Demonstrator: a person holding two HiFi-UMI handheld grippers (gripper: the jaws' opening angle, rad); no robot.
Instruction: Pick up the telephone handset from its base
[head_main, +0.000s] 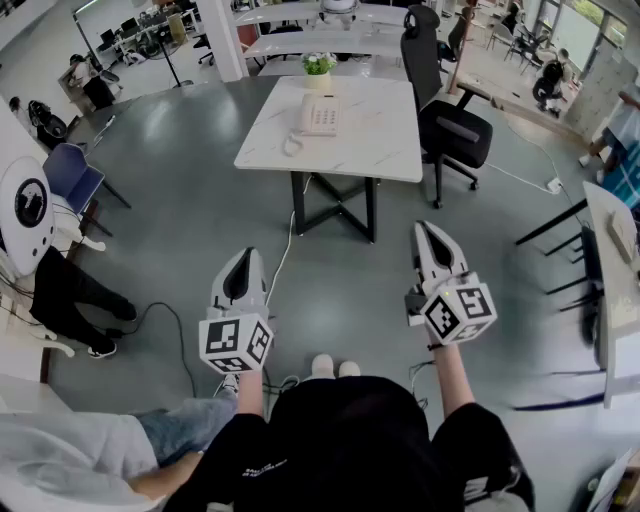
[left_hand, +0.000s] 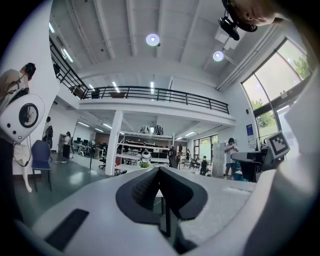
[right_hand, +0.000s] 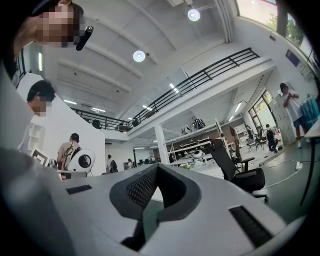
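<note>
A white telephone (head_main: 319, 115) lies on a white marble table (head_main: 385, 140) far ahead, its handset resting on the base and a coiled cord (head_main: 291, 144) beside it. Both grippers are held over the floor, well short of the table. My left gripper (head_main: 245, 256) points level toward the table with its jaws shut and nothing between them. My right gripper (head_main: 427, 231) is also shut and empty. In the left gripper view the dark pads (left_hand: 146, 189) meet at the tip. The right gripper view shows its pads (right_hand: 141, 187) meeting the same way.
A small potted plant (head_main: 318, 65) stands at the table's far edge. A black office chair (head_main: 447, 115) sits to the table's right. A blue chair (head_main: 68, 176) and a seated person's legs (head_main: 80, 290) are at the left. Cables (head_main: 280, 262) run across the floor. Another desk (head_main: 613, 262) is at the right.
</note>
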